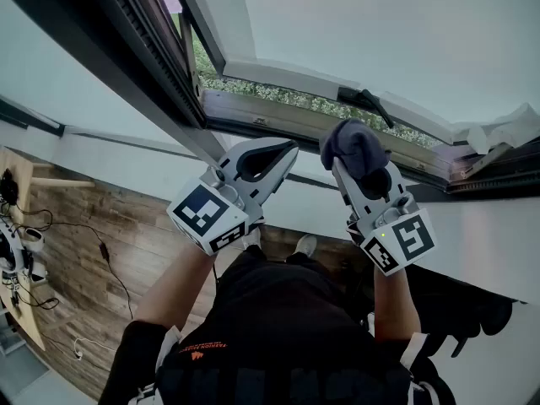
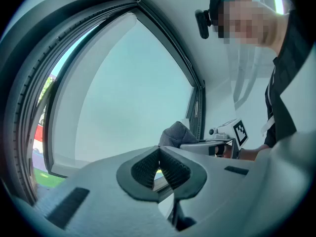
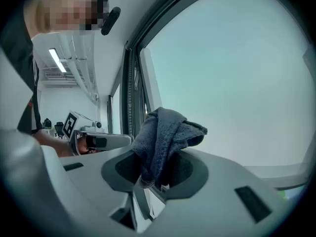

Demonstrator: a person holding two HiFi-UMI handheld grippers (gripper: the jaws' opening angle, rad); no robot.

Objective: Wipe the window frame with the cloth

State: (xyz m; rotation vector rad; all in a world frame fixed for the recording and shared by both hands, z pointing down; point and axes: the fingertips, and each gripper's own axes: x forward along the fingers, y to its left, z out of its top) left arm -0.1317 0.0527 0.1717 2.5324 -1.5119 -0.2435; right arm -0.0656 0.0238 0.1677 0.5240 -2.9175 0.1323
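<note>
Clamping the bunched cloth [image 1: 353, 140] near the window frame [image 1: 253, 108] at twelve o'clock, the right hand-held gripper [image 1: 354, 160] seems poised to start, with the wiping likely all ahead, I'd judge — the left hand-held gripper [image 1: 283, 148] is closed and empty.

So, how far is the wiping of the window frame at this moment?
Done: the grey cloth is picked up, clamped in the right gripper. In hand: that gripper holds it up by the window frame; whether they touch cannot be told. The left gripper is shut and empty. Left: the wiping itself, since no part of the frame looks visibly wiped.
</note>
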